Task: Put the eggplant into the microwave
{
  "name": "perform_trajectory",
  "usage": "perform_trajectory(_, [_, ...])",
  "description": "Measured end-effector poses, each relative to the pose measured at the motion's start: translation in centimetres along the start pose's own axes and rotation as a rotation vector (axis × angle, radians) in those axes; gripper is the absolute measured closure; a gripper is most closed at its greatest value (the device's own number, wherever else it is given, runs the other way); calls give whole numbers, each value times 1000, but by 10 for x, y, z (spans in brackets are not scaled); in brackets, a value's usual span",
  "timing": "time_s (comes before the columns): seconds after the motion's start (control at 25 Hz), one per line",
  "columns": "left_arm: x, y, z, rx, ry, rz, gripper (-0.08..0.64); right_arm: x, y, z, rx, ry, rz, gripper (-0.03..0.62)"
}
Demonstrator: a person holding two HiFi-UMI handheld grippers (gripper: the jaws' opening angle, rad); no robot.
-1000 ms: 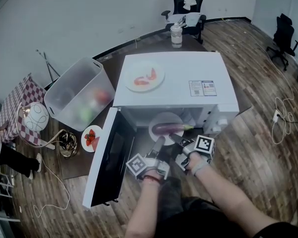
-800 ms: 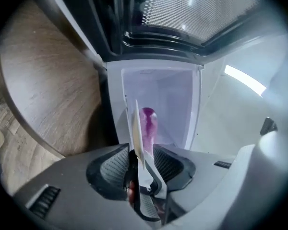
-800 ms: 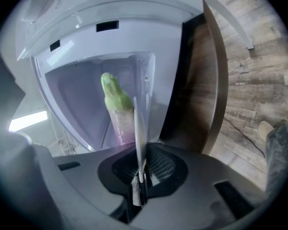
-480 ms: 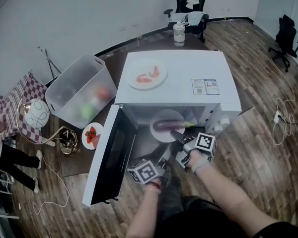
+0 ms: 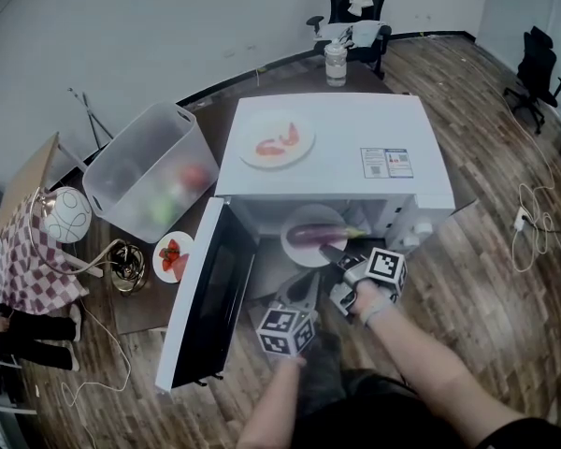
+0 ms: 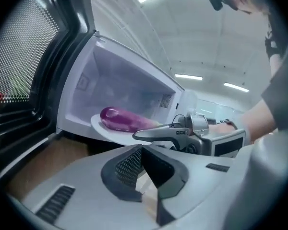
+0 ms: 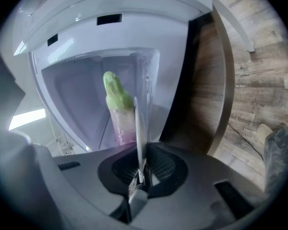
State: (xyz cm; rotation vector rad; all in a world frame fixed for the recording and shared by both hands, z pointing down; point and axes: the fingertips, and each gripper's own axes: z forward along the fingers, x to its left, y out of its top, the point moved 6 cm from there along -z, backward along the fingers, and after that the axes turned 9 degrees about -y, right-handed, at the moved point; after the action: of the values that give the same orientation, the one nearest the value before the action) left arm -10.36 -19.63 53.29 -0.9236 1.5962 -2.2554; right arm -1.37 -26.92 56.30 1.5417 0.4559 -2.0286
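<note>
1. Eggplant (image 5: pixel 313 237) lying on the white plate (image 5: pixel 309 256), right at the front edge of the open microwave (image 5: pixel 355 129), plate overhanging the sill.
2. Right gripper (image 5: pixel 335 253) clamped on the plate's near rim.
3. Left gripper (image 5: pixel 306 288) out front, beside the open door (image 5: pixel 206 293); its jaws have just snapped together, nothing between them.

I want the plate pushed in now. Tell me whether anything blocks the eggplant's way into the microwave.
Nothing visible blocks it. The door stands wide open, the microwave looks bare behind the eggplant, and the right gripper holds its plate by the rim.
</note>
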Motion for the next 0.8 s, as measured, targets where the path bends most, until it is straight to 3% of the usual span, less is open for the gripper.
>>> perform_trajectory(0.32, [0,6,5,12,14,46,560,3,1,4,6,-21,-43,566])
perform_trajectory(0.8, [9,10,7,33,46,71,560,6,7,9,-21,-23,-25,566])
